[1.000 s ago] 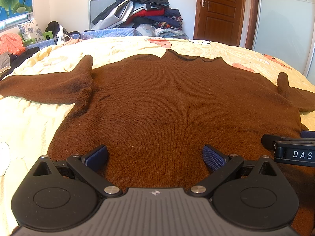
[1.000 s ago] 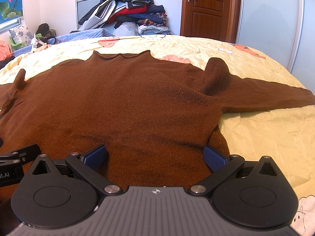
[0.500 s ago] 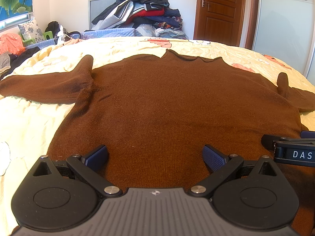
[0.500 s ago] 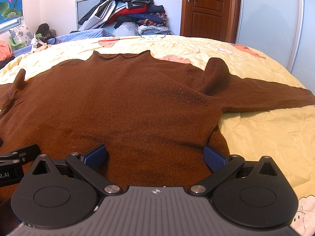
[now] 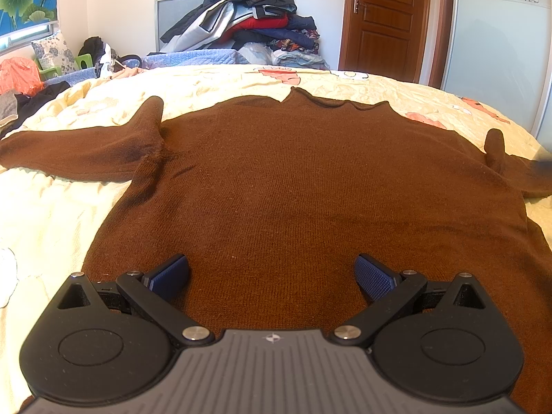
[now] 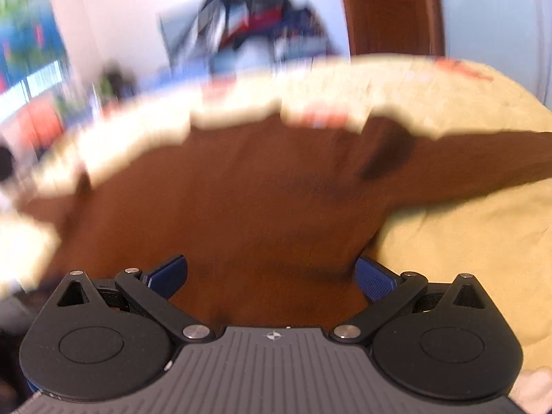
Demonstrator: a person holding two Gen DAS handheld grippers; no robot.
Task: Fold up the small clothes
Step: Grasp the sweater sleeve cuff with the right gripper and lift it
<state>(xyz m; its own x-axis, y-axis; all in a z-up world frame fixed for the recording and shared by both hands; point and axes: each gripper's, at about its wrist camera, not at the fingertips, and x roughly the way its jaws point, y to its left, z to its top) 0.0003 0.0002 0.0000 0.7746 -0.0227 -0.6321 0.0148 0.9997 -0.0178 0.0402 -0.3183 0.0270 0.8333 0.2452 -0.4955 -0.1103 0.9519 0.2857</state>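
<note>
On the yellow bed my brown sweater lies flat, soft and limp. Both left tongs and right tongs are open, empty; right view is blurred, so I would probably pinch the hem corners.

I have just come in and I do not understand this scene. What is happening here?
A person holds two grippers over a brown sweater spread flat on a bed with a yellow cover. Both the left gripper and the right gripper are open and hold nothing. No fold is made yet. The right view is blurred, so that gripper seems to be moving.
</note>
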